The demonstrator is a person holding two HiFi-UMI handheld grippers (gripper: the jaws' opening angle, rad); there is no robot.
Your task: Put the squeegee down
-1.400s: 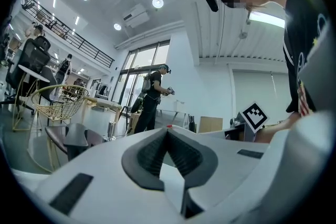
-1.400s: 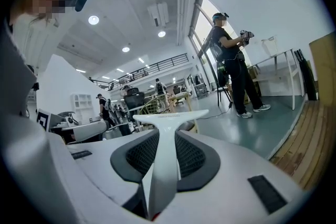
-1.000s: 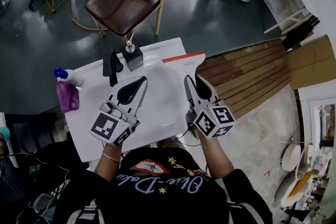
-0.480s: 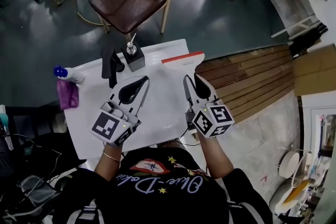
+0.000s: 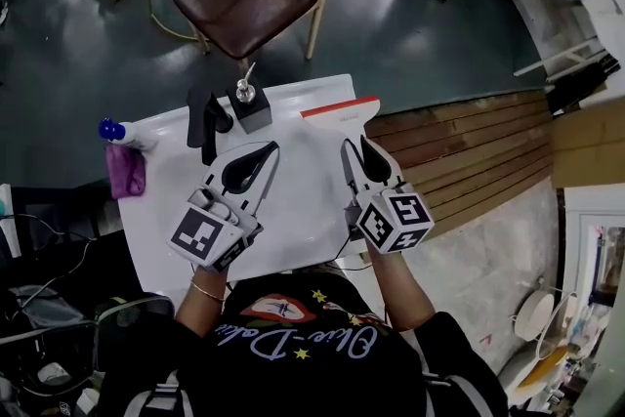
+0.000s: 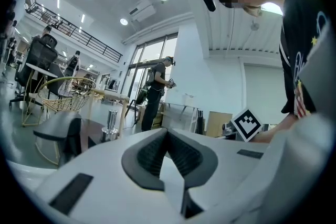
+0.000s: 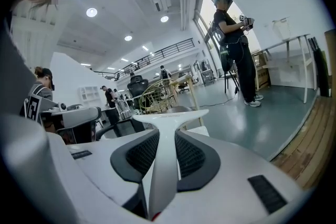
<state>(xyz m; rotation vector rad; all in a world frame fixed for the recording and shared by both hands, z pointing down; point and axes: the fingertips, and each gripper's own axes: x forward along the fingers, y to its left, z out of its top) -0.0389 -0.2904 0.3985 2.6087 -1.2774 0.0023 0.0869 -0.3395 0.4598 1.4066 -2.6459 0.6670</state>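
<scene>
White-handled squeegee point(image 5: 341, 108) stays clamped in the right gripper point(image 5: 354, 149), red-edged blade over the white table's point(image 5: 161, 210) far right corner. Barely shifted in the last second, so release is still pending. Left gripper point(image 5: 264, 153): fingers together, empty. Grey-green floor, brown chair point(image 5: 244, 0) beyond.

The white plastic squeegee point(image 5: 342, 112) has a red strip along its blade edge. The left tool point(image 5: 266, 153) and right tool point(image 5: 352, 147) are white with black ribbed pads, and their cubes point(image 5: 207, 237) show black-and-white square markers. The glossy bench point(image 5: 293, 210) is white, the crumpled cloth point(image 5: 125, 173) purple, the spray bottle's cap point(image 5: 107, 128) blue, and the padded chair seat point(image 5: 244, 0) dark brown.
</scene>
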